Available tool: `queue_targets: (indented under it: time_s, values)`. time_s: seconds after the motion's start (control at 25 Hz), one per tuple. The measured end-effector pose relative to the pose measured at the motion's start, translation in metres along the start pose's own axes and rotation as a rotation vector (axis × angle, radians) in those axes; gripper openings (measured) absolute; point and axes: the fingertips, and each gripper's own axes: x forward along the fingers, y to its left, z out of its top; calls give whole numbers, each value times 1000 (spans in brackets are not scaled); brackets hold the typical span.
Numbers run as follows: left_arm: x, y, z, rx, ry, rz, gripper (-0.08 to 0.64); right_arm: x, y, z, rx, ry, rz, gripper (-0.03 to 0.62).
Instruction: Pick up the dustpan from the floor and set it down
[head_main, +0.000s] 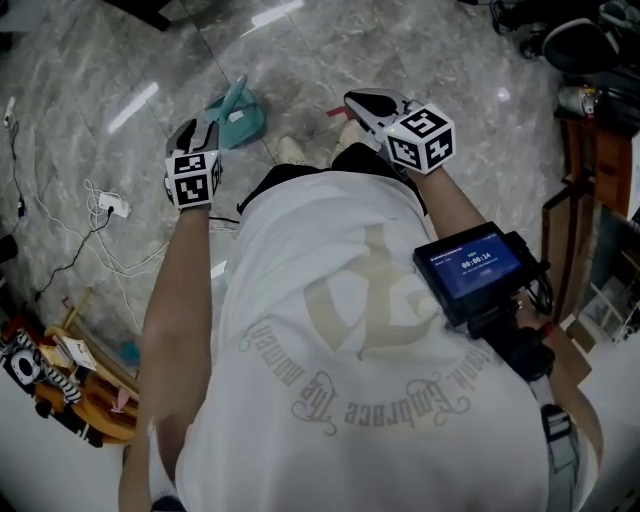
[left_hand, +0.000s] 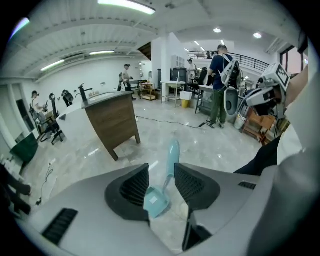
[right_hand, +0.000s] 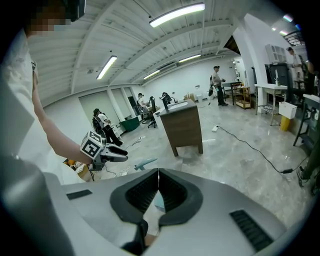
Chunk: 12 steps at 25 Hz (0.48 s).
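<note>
A teal dustpan (head_main: 237, 113) lies on the grey marble floor, its handle pointing away from me. In the left gripper view the dustpan (left_hand: 159, 196) shows between the two open jaws but lower down, and neither pad touches it. My left gripper (head_main: 205, 128) hovers just beside and above it, open and holding nothing. My right gripper (head_main: 352, 100) is off to the right of the dustpan, over the floor. Its jaws meet at the tips with nothing between them. From the right gripper view I see the dustpan handle (right_hand: 145, 163) and the left gripper (right_hand: 112, 154) past my own shut jaws.
White cables (head_main: 103, 212) trail over the floor at the left. Toys and clutter (head_main: 55, 375) lie at the lower left, and wooden furniture (head_main: 588, 190) stands at the right. A wooden counter (left_hand: 114, 120) stands beyond the dustpan, and a person (left_hand: 218, 82) stands farther off.
</note>
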Motion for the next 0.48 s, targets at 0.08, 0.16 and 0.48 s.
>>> queue_targets:
  time_s: [0.08, 0.16, 0.48]
  values:
    - [-12, 0, 0, -52, -23, 3, 169, 3, 2, 8, -6, -14, 8, 17]
    - [-22, 0, -2, -96, -30, 0, 169, 7, 4, 18, -2, -34, 21, 17]
    - [-50, -17, 12, -141, -107, -65, 133, 11, 17, 50, -77, -93, 66, 17]
